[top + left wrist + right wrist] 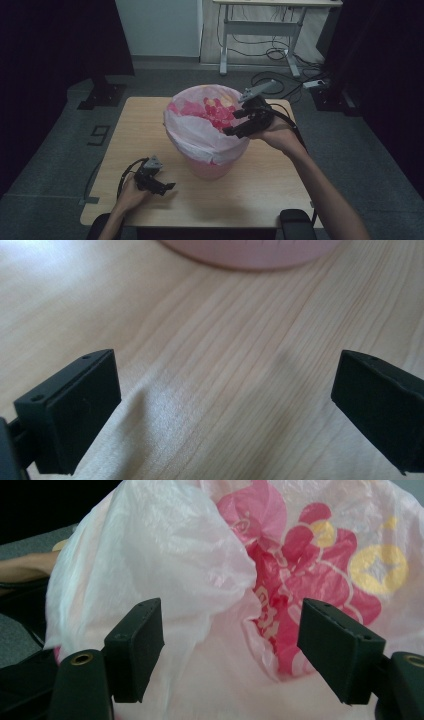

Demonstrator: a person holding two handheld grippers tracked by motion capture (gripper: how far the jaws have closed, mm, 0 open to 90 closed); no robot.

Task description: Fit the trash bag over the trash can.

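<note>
Counter: light wooden counter [260, 185] with a pale grain, sitting on a grey floor in a pretty dim room.

Bin: round pink plastic waste bin [214, 169] standing upright around the middle of the counter, a bit toward the far side. In the left gripper view you just catch its pink base [250, 252] along the top edge.

Bag: thin translucent pink-and-white plastic bag [200, 132] with red flower shapes and yellow dots, lining the bin with its edge folded out over the rim. The printed part [320, 570] is bunched up inside, and the plain whitish part drapes down the near side.

Right gripper: black two-jaw right gripper [234, 122] held up at the bin's right rim, pointing in toward the bag. Jaws stand wide apart with the bag's film [230, 625] right in front of them, nothing pinched between them as far as I can see. The grey three-cornered plate on top is tilted up.

Left gripper: black two-jaw left gripper [167, 188] down low on the near-left part of the counter, well apart from the bin. Jaws spread wide here too, just bare wood [225, 390] between them, holding nothing.

Background: white-legged desk [260, 27] with cables on the floor behind the counter.
</note>
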